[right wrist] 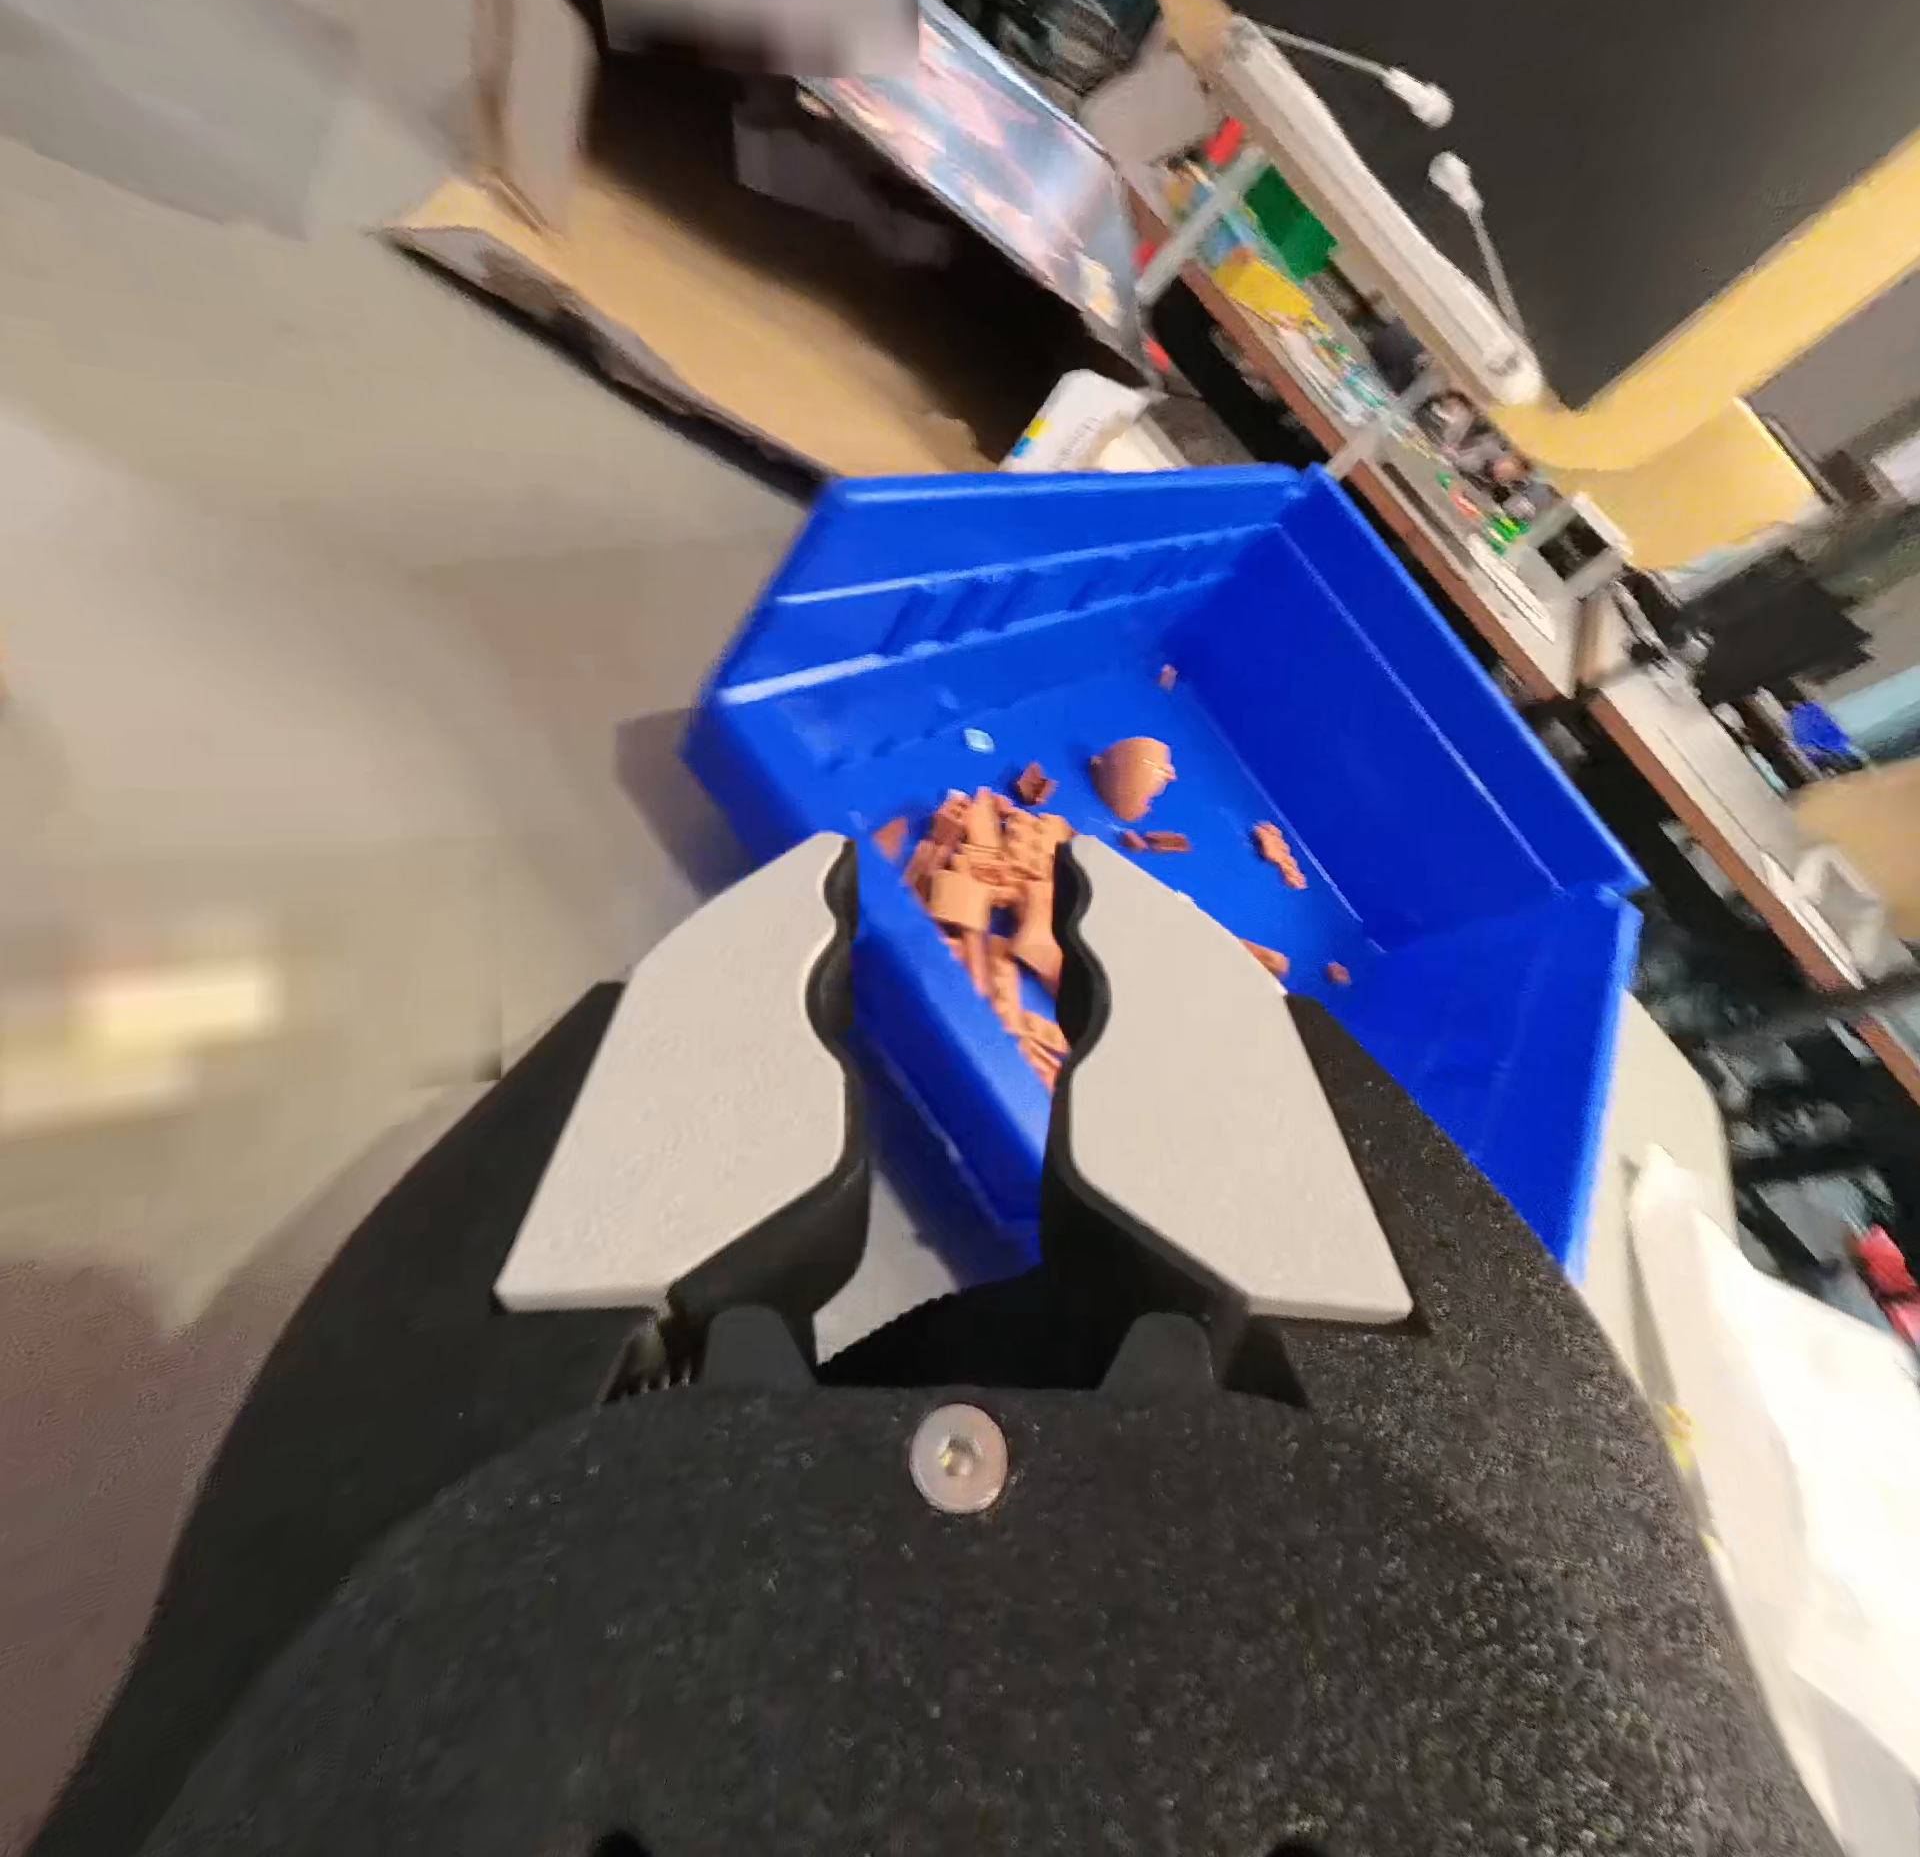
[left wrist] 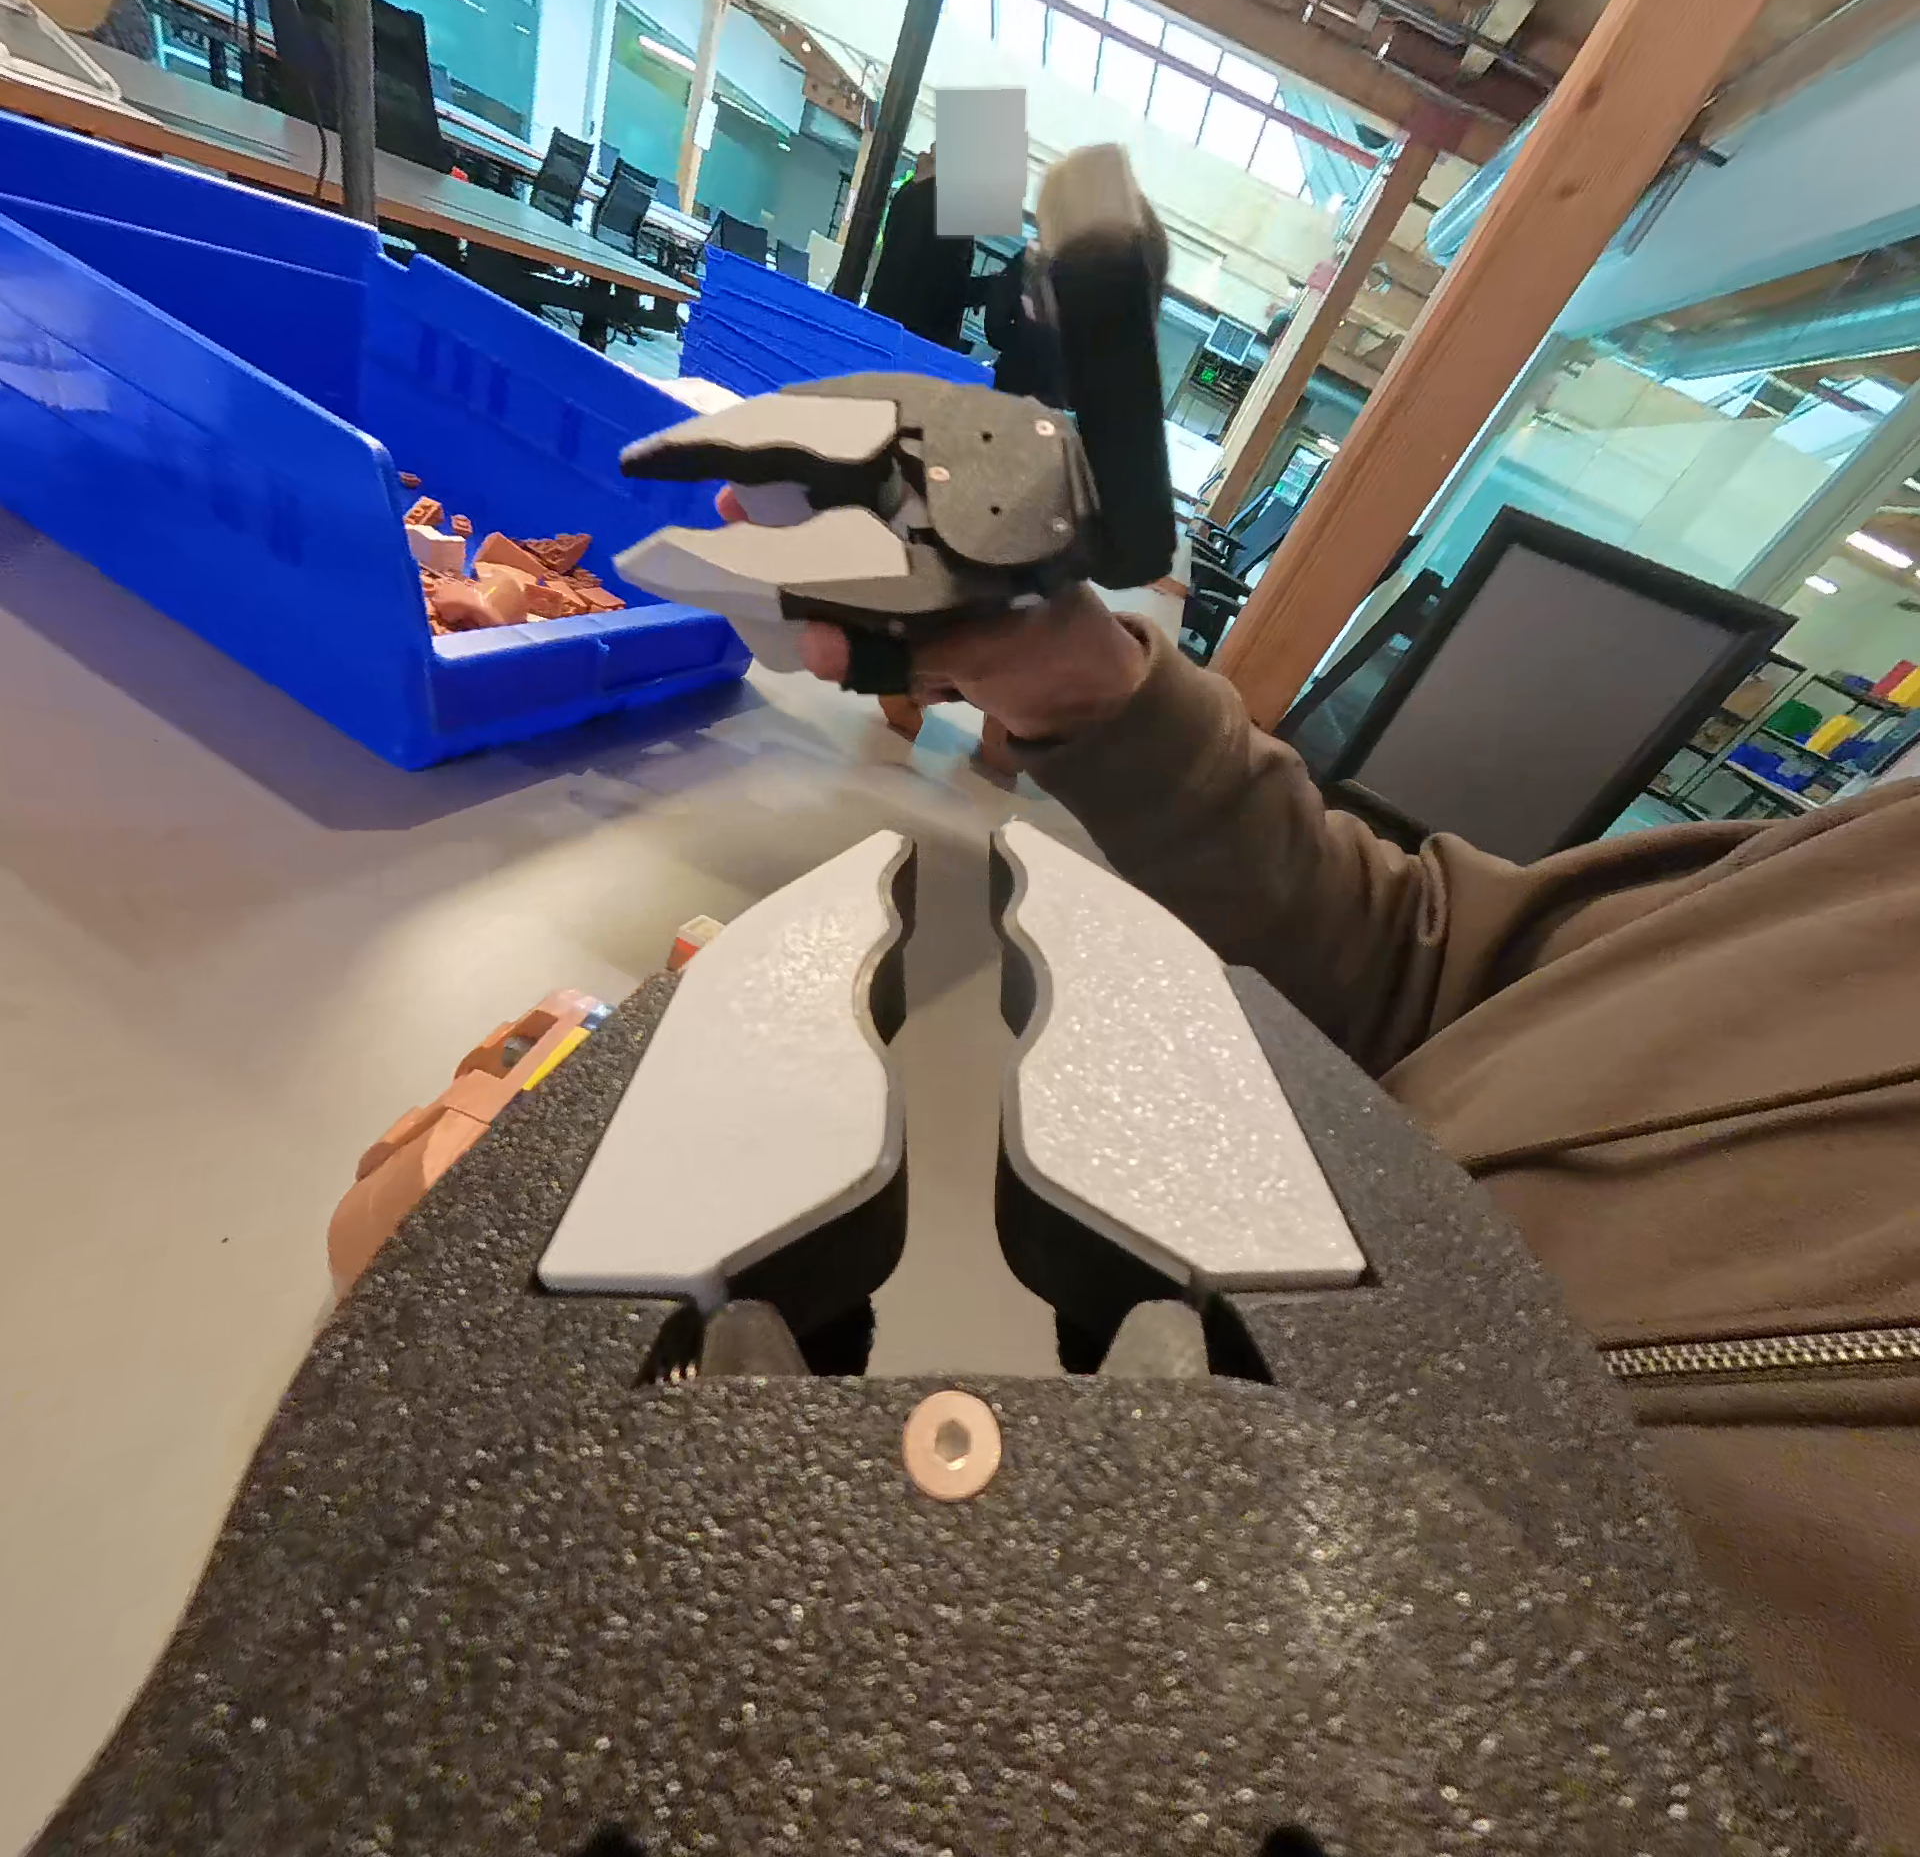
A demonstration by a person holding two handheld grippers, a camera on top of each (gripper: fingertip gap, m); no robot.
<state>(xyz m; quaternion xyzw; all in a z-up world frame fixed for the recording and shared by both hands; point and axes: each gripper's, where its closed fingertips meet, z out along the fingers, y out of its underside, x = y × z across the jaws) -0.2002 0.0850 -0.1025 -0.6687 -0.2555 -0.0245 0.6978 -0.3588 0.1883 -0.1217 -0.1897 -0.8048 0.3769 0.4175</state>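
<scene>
My left gripper point(left wrist: 951, 841) is open low over the grey table point(left wrist: 208, 976), with only bare table showing between its fingers. A brown brick model point(left wrist: 468, 1101) lies just to its left, beside a small orange and white brick point(left wrist: 694, 937). My right gripper point(right wrist: 961, 851) is open over the near end of a blue bin point(right wrist: 1455, 768), above a heap of brown bricks point(right wrist: 987, 872), and nothing sits between its pads. In the left wrist view the right gripper point(left wrist: 634, 514) hangs in the air beside the bin point(left wrist: 260, 519), held by a hand in a brown sleeve point(left wrist: 1247, 851).
More blue bins point(left wrist: 790, 321) are stacked behind. A wooden post point(left wrist: 1507, 301) and a dark framed board point(left wrist: 1538, 685) stand to the right. A person point(left wrist: 925, 249) stands far back. A cardboard box point(right wrist: 727, 280) and a white plastic bag point(right wrist: 1766, 1444) lie on the table. The gap from one gripper's tips to the other's is roughly 20 centimetres.
</scene>
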